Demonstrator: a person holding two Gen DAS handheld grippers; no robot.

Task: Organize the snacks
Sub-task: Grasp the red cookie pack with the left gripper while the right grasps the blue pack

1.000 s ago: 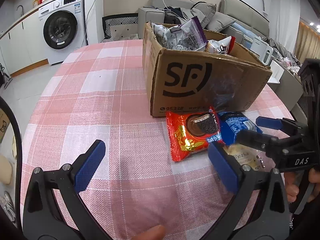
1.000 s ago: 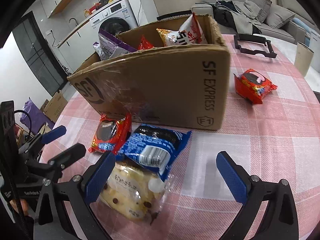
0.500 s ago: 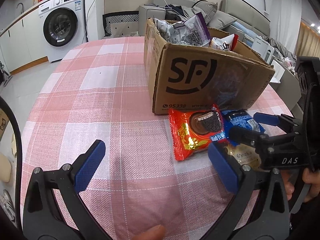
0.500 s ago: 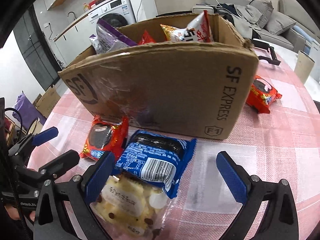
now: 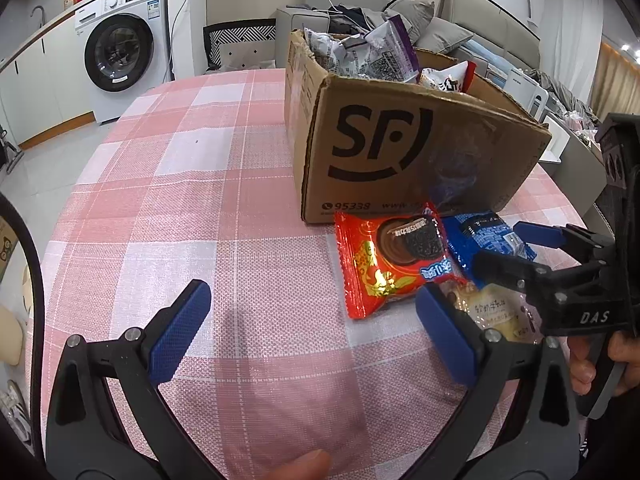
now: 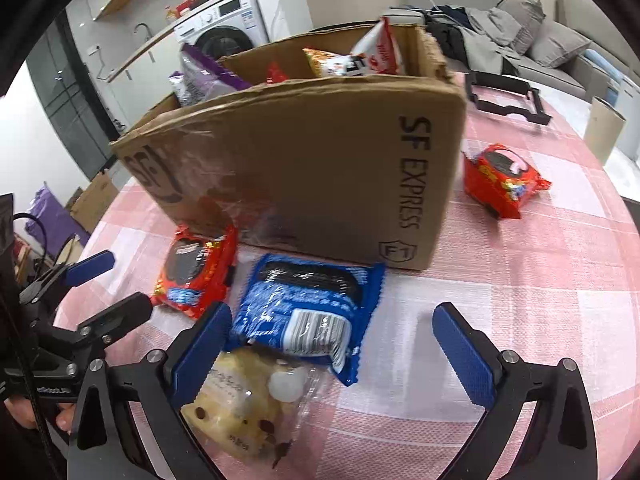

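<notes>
While both grippers gape empty, the blue snack packet [image 6: 308, 312] lies between the right gripper [image 6: 332, 344] fingers.

Room beyond the snacks: laundry corner, seating, table clutter.

A white washing machine [image 5: 120, 46] stood against the far wall, bottles and a dark pot on the counter [image 5: 48, 20] beside it. A grey sofa [image 5: 460, 20] with cushions ran behind the table, clothes heaped on it (items too jumbled to sort). The pink checked tablecloth [image 5: 180, 168] covered the table. In the right wrist view a black plastic frame [image 6: 506, 96] lay flat on the cloth, a tan cylinder [image 6: 604, 130] upright near the edge.
</notes>
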